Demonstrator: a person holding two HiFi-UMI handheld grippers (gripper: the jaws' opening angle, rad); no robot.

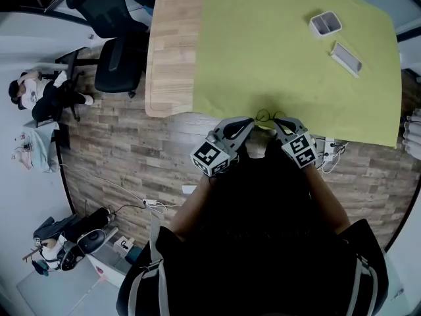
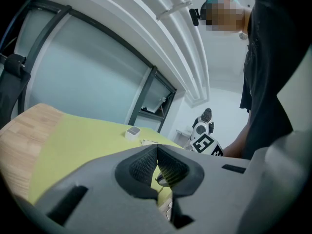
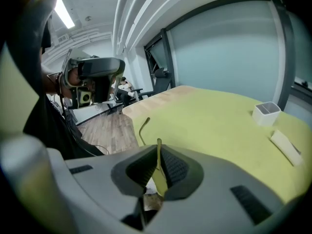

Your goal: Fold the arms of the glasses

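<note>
Head view: the left gripper (image 1: 248, 125) and right gripper (image 1: 277, 125) angle inward at the near edge of a yellow-green mat (image 1: 276, 51) on a light wooden table (image 1: 172, 51). Thin-framed glasses (image 1: 268, 116) span sideways between them. Left gripper view: jaws closed, frame pinched between them. Right gripper view: jaws clamp one slim temple arm (image 3: 159, 147), standing upright.
</note>
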